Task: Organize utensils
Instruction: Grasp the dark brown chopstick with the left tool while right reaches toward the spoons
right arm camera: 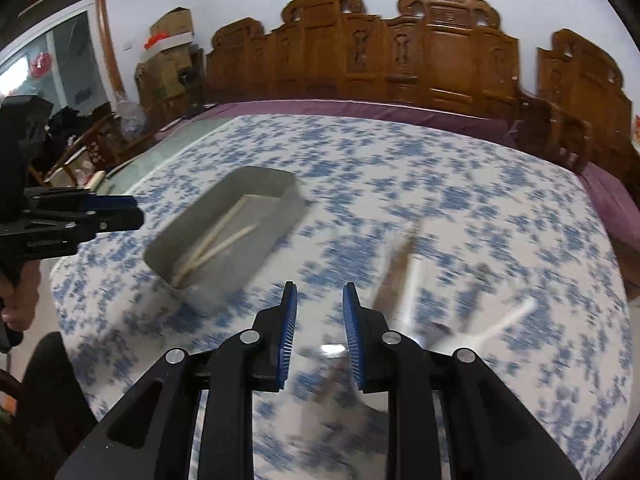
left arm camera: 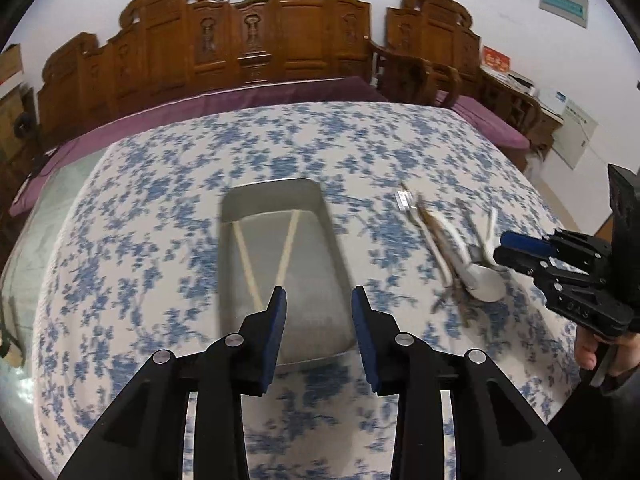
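Metal tray (left arm camera: 320, 216) mid-table on blue-floral cloth (left arm camera: 160, 200), two chopsticks (left arm camera: 286, 248) crossed inside, spoons and other utensils (left arm camera: 472, 256) heaped right of it – blurred, left gripper (left arm camera: 319, 312) over tray, jaws part-open, empty, right gripper (right arm camera: 319, 308) likewise – nothing between pads.

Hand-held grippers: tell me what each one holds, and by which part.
Nothing is held. The left hand-held gripper is open above the metal tray; the right hand-held gripper is open over the tablecloth.

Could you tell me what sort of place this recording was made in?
Probably a home living or dining room: a table under a blue floral tablecloth, a carved wooden bench with purple cushions behind it, and stacked cardboard boxes in a corner.
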### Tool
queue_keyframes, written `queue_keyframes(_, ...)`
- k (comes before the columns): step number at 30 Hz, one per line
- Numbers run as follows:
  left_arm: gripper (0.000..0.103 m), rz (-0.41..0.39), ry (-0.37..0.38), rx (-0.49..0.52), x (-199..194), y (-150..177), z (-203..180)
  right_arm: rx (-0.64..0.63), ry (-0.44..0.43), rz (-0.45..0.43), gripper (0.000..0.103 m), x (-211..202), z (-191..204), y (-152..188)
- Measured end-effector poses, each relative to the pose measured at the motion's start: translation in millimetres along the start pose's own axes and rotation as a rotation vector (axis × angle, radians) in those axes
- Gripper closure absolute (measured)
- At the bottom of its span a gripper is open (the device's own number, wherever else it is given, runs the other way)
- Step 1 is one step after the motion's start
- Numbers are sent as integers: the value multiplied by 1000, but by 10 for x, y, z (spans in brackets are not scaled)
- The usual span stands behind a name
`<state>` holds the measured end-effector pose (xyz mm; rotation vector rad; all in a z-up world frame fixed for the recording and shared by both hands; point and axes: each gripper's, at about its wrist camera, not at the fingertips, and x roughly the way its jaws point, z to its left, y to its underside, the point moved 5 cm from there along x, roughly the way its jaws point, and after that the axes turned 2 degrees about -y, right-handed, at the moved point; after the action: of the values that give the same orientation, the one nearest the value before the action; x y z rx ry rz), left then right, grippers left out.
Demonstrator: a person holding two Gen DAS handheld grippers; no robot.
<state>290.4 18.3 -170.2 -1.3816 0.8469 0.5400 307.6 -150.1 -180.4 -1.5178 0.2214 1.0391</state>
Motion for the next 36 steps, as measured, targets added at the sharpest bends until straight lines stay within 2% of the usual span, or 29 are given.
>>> queue_keyframes(10, 71, 38, 66, 26, 241, 102, -573, 80, 45, -16, 74, -12, -582, 242)
queue_keyframes(16, 71, 80, 88, 61, 489, 194, -915, 65, 124, 28, 74, 122, -798, 350)
queue_keyframes(20, 71, 110, 96, 81, 675, 220, -1126, 90, 132, 37, 74, 167, -952, 341)
queue_keyframes(29, 71, 162, 135, 85, 1011, 278, -1406, 130, 144, 94, 74, 283, -1151, 398)
queue_keyframes(34, 71, 183, 166, 56, 1128, 302, -1472, 148, 163, 125, 74, 357, -1200, 457)
queue_keyframes(36, 76, 195, 160, 54, 1176, 311, -1479, 161, 167, 128, 74, 363, -1228, 465)
